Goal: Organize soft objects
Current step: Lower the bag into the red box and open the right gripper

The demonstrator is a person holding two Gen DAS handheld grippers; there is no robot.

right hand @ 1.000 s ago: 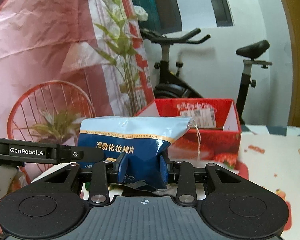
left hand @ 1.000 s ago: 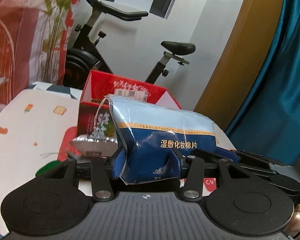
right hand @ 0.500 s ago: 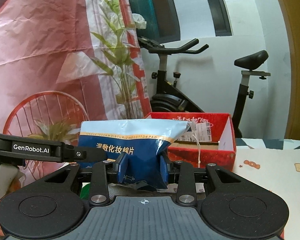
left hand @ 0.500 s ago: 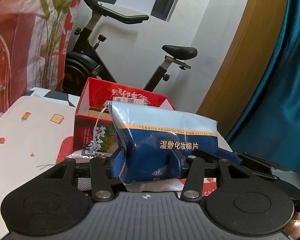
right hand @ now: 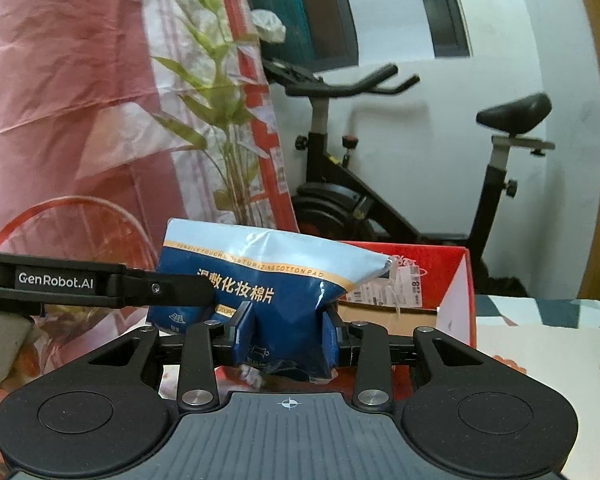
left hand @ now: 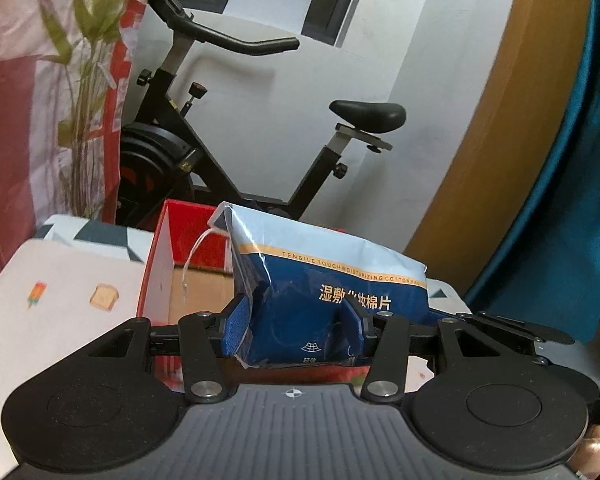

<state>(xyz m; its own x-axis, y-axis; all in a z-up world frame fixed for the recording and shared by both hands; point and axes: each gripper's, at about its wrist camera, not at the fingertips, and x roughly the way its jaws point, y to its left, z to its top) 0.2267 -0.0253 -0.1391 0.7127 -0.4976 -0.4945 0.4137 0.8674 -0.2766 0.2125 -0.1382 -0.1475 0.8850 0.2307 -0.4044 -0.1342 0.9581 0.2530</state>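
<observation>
Blue-and-white plastic pack of cotton pads [left hand: 332, 292] clenched by left gripper [left hand: 300, 322] and right gripper [right hand: 286, 330], just before open red cardboard box [left hand: 188, 236]. Carry step; next, probably lower inside, release.

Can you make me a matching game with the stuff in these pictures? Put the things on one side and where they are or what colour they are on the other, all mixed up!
Things:
1. cotton pad bag
2. red box
3. exercise bike
4. curtain

Descriptions:
A. black, standing by the white wall
B. teal, hanging at the right of the left wrist view
C. blue, squeezed by both the left gripper and the right gripper
D. open on top, behind the bag

Pairs: 1-C, 2-D, 3-A, 4-B
</observation>
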